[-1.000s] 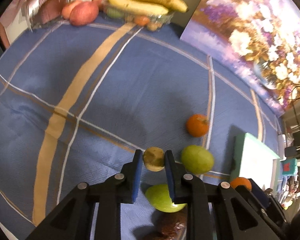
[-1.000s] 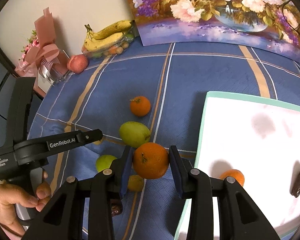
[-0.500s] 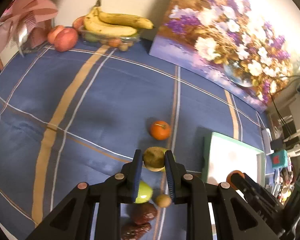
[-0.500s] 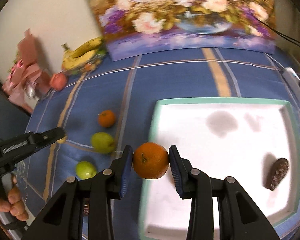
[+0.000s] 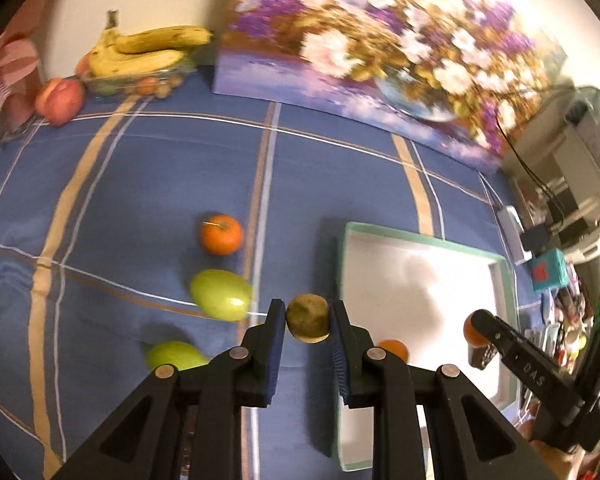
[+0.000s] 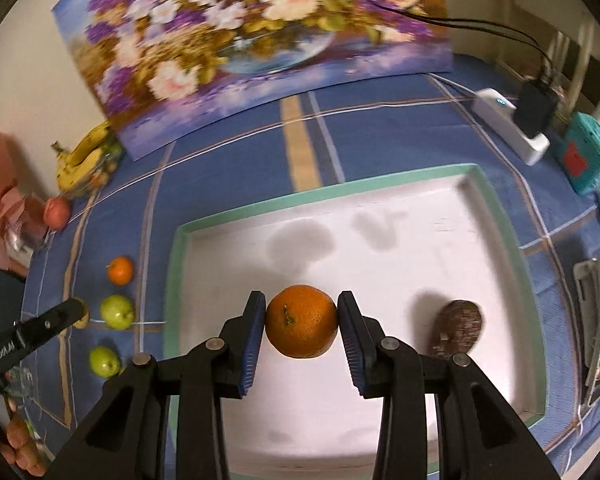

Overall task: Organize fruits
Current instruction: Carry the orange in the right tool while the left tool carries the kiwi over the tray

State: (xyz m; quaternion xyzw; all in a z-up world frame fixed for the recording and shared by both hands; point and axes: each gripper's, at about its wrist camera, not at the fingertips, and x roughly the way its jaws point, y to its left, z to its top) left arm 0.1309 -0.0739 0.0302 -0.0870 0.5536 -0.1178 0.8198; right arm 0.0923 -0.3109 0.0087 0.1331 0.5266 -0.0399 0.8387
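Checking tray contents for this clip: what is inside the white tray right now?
On the white tray floor lies one dark brown fruit. The right gripper holds an orange above it. The left view shows another orange near the tray's front, half hidden by the left gripper.

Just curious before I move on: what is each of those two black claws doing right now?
Left gripper: shut on a small round brownish-yellow fruit.
Right gripper: shut on a round orange fruit.

left gripper: black arms, blue pads, silver screws | right gripper: same build | white "GenRobot.AI" lettering on left gripper's side
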